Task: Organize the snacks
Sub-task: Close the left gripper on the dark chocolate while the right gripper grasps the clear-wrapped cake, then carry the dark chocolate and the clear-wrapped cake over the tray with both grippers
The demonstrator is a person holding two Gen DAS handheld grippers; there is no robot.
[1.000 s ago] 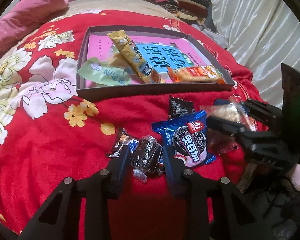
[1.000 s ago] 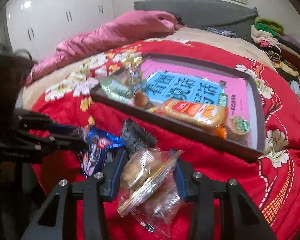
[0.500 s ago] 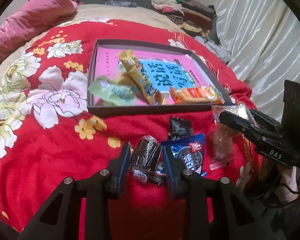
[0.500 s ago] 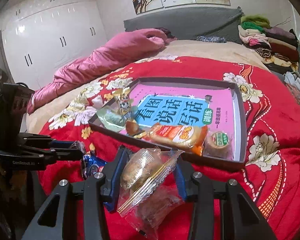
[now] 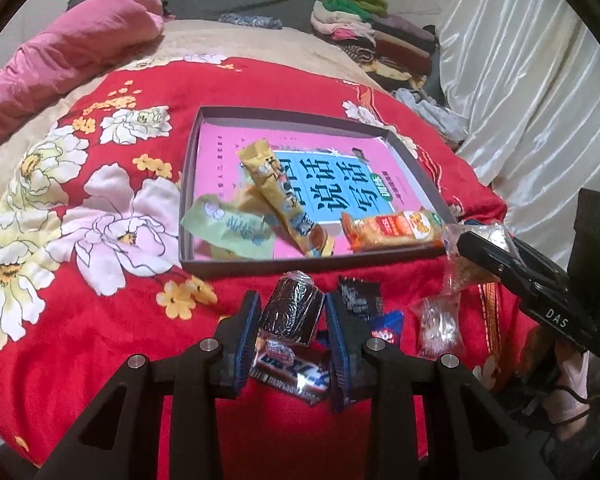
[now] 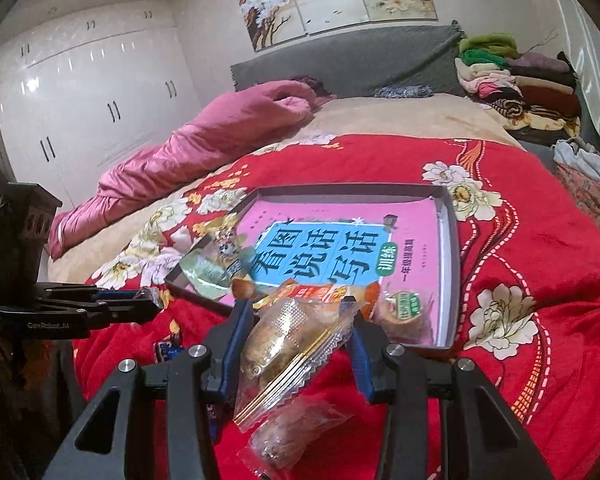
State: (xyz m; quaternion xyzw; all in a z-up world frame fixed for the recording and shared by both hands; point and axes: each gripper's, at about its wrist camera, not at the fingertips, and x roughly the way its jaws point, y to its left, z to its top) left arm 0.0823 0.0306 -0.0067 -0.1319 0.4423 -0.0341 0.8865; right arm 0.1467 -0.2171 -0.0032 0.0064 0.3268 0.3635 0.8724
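Observation:
My left gripper [image 5: 292, 312] is shut on a dark chocolate snack in clear wrap [image 5: 292, 314], held above the red bedspread just short of the shallow grey tray [image 5: 300, 266]. My right gripper [image 6: 298, 320] is shut on a clear bag of golden pastry [image 6: 288, 332], held near the tray's front edge [image 6: 454, 280]; it also shows in the left wrist view [image 5: 468, 256]. The tray holds a pink book [image 5: 340, 176], a yellow stick packet [image 5: 280, 192], a green packet [image 5: 232, 228], an orange packet [image 5: 392, 228] and a round cake [image 6: 404, 312].
On the spread lie a Snickers bar [image 5: 296, 372], a black packet [image 5: 358, 298], a blue Oreo pack [image 5: 386, 326] and a small clear bag [image 5: 436, 320]. A pink duvet [image 6: 204, 144] lies far left. Folded clothes [image 6: 516, 88] are stacked at the back right.
Both grippers have risen off the bedspread with their snacks and moved toward the tray. The chocolate snack has left the pile; the Oreo pack stays on the spread.

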